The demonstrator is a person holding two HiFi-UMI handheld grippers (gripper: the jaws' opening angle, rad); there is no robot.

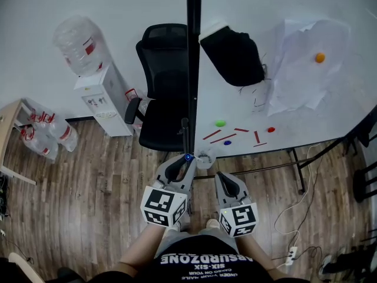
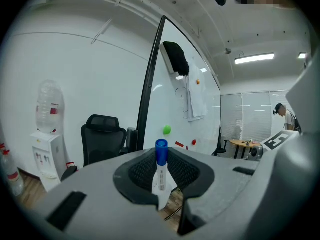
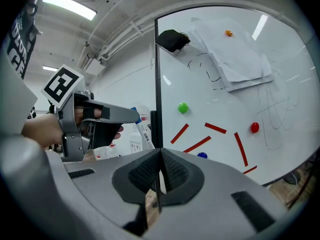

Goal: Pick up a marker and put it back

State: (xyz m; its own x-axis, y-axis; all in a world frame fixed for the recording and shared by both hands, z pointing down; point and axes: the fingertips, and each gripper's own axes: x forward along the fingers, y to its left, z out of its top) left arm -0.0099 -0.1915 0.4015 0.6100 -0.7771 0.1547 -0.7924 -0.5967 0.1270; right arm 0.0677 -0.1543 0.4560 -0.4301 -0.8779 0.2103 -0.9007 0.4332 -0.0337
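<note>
**A:** What is shown in the head view?

**B:** The left tool and right tool are held low in front of the whiteboard. A blue-capped marker is seen at the left tool's tip, apart from the board.

**A:** And in the left gripper view?

**B:** The marker is clamped upright between the left jaws, so the pick-up is judged done.

**A:** And the right gripper view?

**B:** The right jaws are pressed together on nothing. The marker is seen off the board, so the putting back is judged left to do.
</note>
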